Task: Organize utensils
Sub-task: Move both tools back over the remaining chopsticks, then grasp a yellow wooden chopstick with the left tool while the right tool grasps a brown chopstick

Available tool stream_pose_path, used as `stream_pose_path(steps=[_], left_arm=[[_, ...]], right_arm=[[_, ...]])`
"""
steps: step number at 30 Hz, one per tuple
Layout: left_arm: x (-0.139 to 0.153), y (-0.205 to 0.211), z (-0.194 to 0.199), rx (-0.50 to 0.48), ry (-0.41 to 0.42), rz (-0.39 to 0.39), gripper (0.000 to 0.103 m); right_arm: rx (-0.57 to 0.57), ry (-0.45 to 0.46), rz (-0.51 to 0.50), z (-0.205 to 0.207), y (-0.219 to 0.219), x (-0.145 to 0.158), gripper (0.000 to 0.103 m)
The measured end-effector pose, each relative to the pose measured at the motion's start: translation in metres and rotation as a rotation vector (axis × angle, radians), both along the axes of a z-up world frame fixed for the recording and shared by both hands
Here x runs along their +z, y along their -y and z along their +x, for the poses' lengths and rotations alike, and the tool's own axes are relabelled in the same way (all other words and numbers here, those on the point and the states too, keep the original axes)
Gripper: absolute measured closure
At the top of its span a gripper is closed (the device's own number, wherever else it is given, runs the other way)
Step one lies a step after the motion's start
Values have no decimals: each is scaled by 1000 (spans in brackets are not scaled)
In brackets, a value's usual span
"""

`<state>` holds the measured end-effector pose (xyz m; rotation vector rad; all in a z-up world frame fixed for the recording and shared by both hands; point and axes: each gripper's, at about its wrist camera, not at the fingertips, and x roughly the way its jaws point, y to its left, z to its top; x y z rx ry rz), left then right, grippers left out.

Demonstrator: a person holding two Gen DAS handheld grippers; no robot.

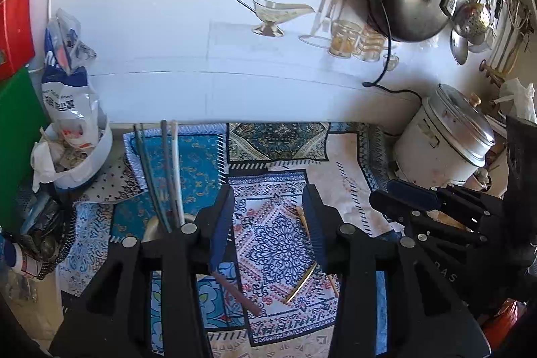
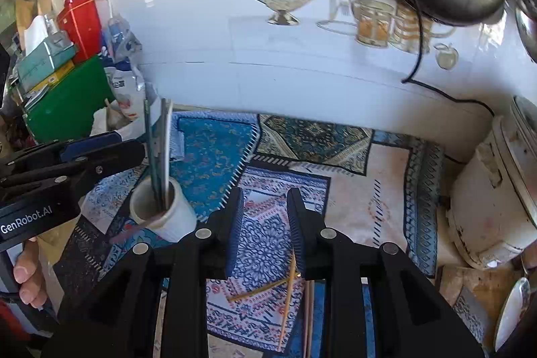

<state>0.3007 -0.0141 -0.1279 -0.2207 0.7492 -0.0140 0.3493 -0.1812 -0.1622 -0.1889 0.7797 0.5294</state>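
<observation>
worktop [image 2: 379, 190]: patterned mats, tiled wall behind
cup [image 2: 167, 210]: holds upright chopsticks [image 2: 159, 156], so sorted
loose sticks [image 2: 288, 287]: not yet collected
left tongs [image 1: 268, 223]: apart, empty
right tongs [image 2: 265, 230]: narrow gap, empty

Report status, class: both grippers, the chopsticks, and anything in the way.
Left gripper open, empty. Right gripper open, empty. Some chopsticks upright in the white cup; loose chopsticks lie on the patterned mats. Nothing blocking them.

Cup [image 1: 152, 228] mostly hidden behind left gripper [image 1: 268, 220] fingers
</observation>
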Motion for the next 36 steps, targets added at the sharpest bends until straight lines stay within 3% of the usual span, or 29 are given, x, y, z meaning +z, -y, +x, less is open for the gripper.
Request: stream_pose_path(steps=[8, 14, 25, 29, 36], left_arm=[[-37, 49, 22, -112, -107, -25, 61], [-85, 76, 45, -166, -243, -46, 61], [-170, 92, 90, -147, -445, -67, 62], [-190, 92, 106, -133, -491, -73, 77], [-206, 95, 123, -132, -536, -97, 87]], right_arm=[[-120, -104, -52, 11, 50, -44, 79], [-162, -202, -79, 18, 70, -81, 79], [-204, -337, -94, 27, 95, -131, 79], [-202, -362, -89, 32, 99, -138, 79], [-162, -424, -70, 44, 93, -154, 79]])
